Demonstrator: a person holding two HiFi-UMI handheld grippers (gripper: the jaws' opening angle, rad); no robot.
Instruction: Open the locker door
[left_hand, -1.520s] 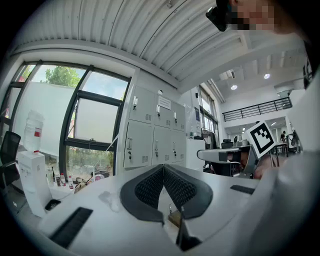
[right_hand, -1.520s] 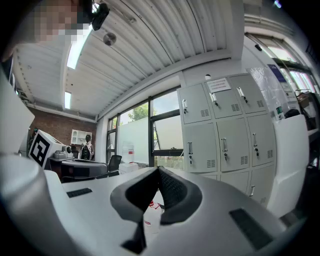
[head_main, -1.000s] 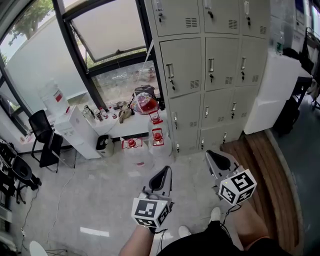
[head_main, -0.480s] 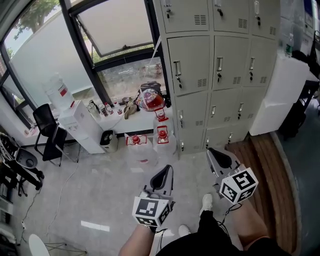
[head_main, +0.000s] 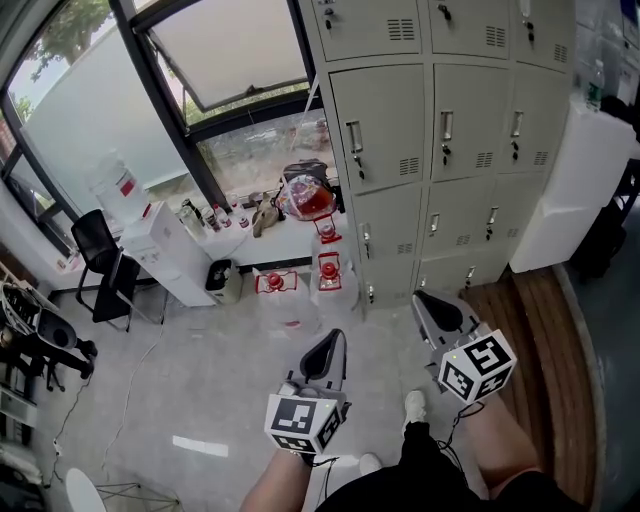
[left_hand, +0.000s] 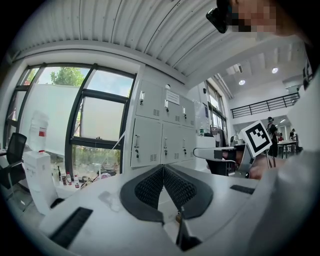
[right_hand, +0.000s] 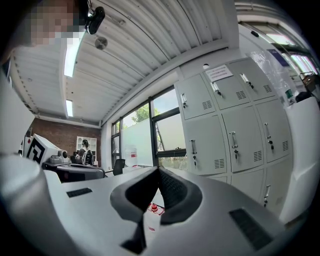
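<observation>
A bank of grey metal lockers (head_main: 440, 120) stands ahead, every door closed. The nearest middle-row door (head_main: 385, 125) has a vertical handle (head_main: 354, 137) with a key under it. My left gripper (head_main: 335, 336) is held low over the floor, well short of the lockers, jaws shut and empty. The right gripper (head_main: 421, 297) sits beside it, slightly further forward, also shut on nothing. The left gripper view has its tip (left_hand: 163, 167) aimed at the lockers (left_hand: 160, 142). From the right gripper (right_hand: 158, 170), the doors (right_hand: 232, 135) lie to the right.
Left of the lockers, a low white ledge (head_main: 270, 245) under the window carries bottles and a red-filled jug (head_main: 305, 200). Water jugs (head_main: 330, 275) stand on the floor below. A water dispenser (head_main: 160, 245), a black chair (head_main: 100, 265), a white cabinet (head_main: 570, 175) and wooden flooring (head_main: 530, 330) surround them.
The lockers and window have drifted right and nearer in the head view as the person steps forward. Both grippers keep their places and stay shut.
</observation>
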